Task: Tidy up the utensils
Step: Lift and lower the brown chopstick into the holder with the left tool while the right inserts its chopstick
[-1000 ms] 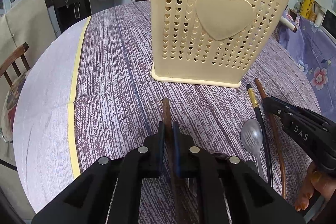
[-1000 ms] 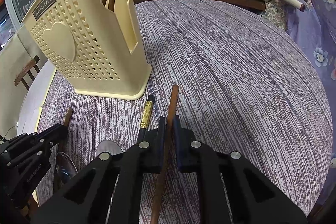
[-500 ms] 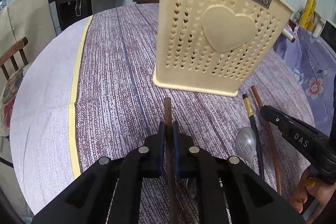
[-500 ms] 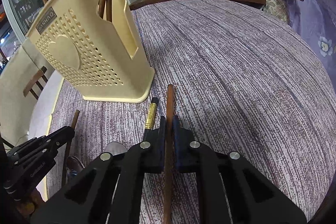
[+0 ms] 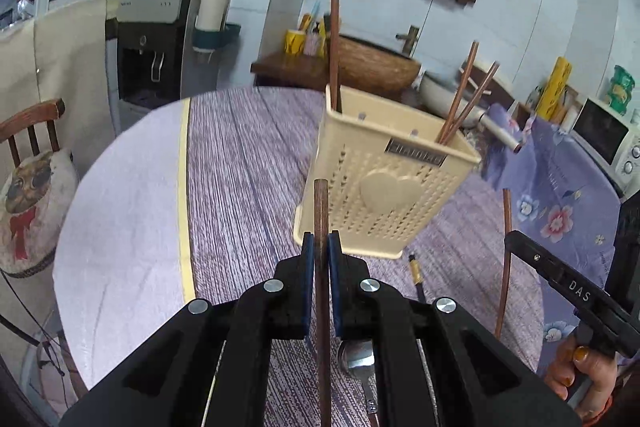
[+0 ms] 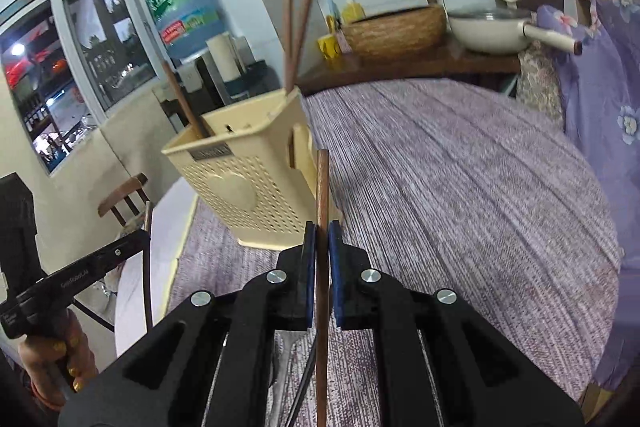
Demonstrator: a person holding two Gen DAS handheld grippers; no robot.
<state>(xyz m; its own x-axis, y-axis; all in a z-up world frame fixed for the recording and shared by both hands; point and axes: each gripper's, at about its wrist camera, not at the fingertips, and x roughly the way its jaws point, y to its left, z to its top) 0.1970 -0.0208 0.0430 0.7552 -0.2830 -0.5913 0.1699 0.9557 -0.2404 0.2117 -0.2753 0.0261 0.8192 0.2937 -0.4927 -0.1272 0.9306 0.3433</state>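
Note:
A cream perforated utensil holder (image 5: 390, 183) with a heart on its side stands on the round table; it also shows in the right wrist view (image 6: 248, 183). Three brown chopsticks (image 5: 460, 99) stand in it. My left gripper (image 5: 321, 243) is shut on a brown chopstick (image 5: 321, 211), raised above the table before the holder. My right gripper (image 6: 322, 233) is shut on another brown chopstick (image 6: 322, 187), also raised, to the holder's right. A metal spoon (image 5: 356, 357) and a black chopstick with a gold band (image 5: 416, 277) lie on the cloth below.
The table carries a purple striped cloth (image 6: 460, 187) with a yellow edge strip (image 5: 183, 195). A wooden chair (image 5: 32, 131) stands at the left. A side counter holds a woven basket (image 6: 394, 29) and a white pan (image 6: 492, 27).
Both grippers have lifted off the table with their chopsticks and tilted upward. The holder now appears lower and farther, with its open top in view.

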